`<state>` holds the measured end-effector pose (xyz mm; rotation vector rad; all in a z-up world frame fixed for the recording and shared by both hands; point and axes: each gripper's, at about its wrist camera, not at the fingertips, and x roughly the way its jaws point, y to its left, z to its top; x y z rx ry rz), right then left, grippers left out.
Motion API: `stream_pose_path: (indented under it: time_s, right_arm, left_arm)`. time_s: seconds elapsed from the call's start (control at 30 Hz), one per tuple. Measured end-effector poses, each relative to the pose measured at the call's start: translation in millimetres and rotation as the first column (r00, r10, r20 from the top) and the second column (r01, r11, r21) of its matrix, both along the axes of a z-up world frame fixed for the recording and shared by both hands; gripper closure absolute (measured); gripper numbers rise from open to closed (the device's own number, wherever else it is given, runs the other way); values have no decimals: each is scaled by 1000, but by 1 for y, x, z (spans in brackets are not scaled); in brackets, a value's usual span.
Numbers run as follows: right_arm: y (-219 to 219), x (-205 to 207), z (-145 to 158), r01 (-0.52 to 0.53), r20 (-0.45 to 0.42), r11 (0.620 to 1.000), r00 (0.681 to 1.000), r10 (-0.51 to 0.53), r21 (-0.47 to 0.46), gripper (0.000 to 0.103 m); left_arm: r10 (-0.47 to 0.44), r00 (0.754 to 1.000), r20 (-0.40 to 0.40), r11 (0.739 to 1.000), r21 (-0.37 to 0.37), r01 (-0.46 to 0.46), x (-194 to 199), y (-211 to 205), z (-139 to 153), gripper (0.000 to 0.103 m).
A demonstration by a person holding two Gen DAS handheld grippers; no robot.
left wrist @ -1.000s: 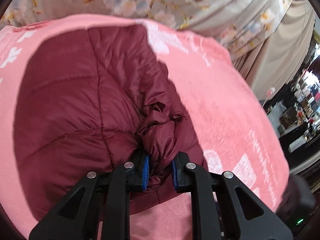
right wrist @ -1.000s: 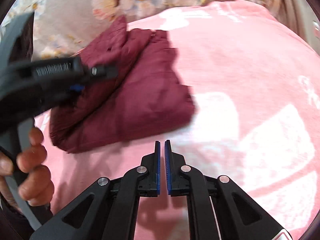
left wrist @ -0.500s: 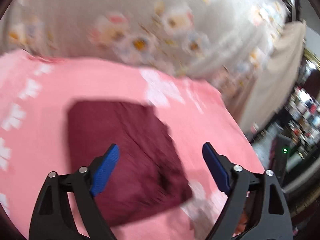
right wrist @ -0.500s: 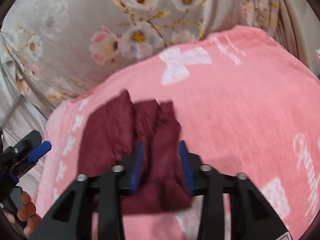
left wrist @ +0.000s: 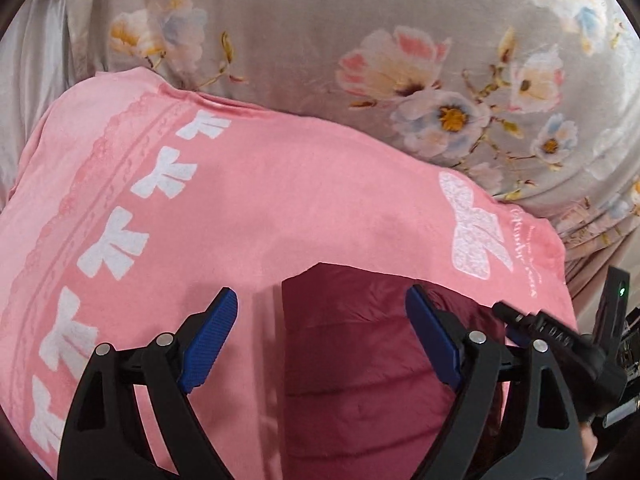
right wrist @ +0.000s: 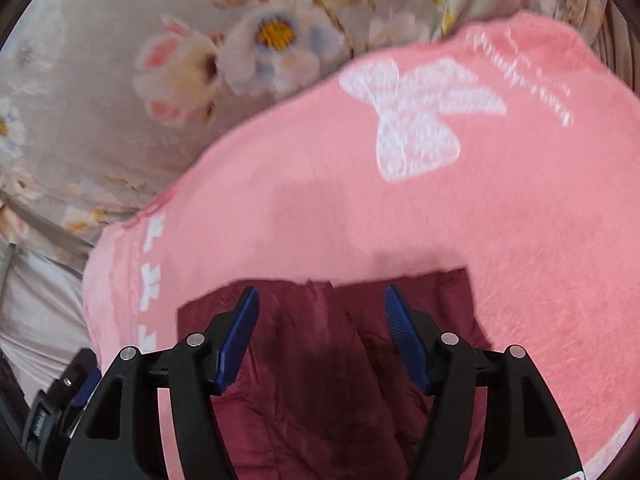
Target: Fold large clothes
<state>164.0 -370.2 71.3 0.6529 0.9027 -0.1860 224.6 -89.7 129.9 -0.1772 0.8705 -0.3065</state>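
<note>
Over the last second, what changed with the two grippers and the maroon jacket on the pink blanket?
The left gripper let go of the bunched fabric it was pinching and pulled back, jaws now wide. The right gripper, shut a second ago, has drawn back too and its jaws are opening, nothing between them. The maroon jacket stays folded flat on the pink blanket.

- Below my tools I see a pink blanket [left wrist: 304, 208], spread flat, printed with white bows and script.
- It rests on a grey floral bedcover [left wrist: 360, 32], which shows beyond its far edge.
- A folded maroon quilted garment [left wrist: 360, 360] lies directly on the blanket, beneath both tools.
- The right view shows the same blanket [right wrist: 360, 220] and garment [right wrist: 312, 380].
</note>
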Motion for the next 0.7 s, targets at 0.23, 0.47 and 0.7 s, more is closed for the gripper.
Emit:
stream_pose_path:
  time_s: [0.23, 0.47, 0.7]
  right_arm:
    - [2, -31, -9, 8, 41, 989, 999, -2, -147, 100]
    - [-27, -67, -25, 112, 25, 959, 994, -110, -260, 100]
    - [-35, -62, -57, 95, -10, 938, 994, -105, -333, 98]
  left_arm:
    - [-59, 996, -61, 997, 42, 61, 5, -39, -37, 20]
    - [-110, 990, -86, 986, 117, 120, -3, -104, -71, 20]
    - [-110, 989, -101, 978, 166, 126, 1, -136, -101, 18]
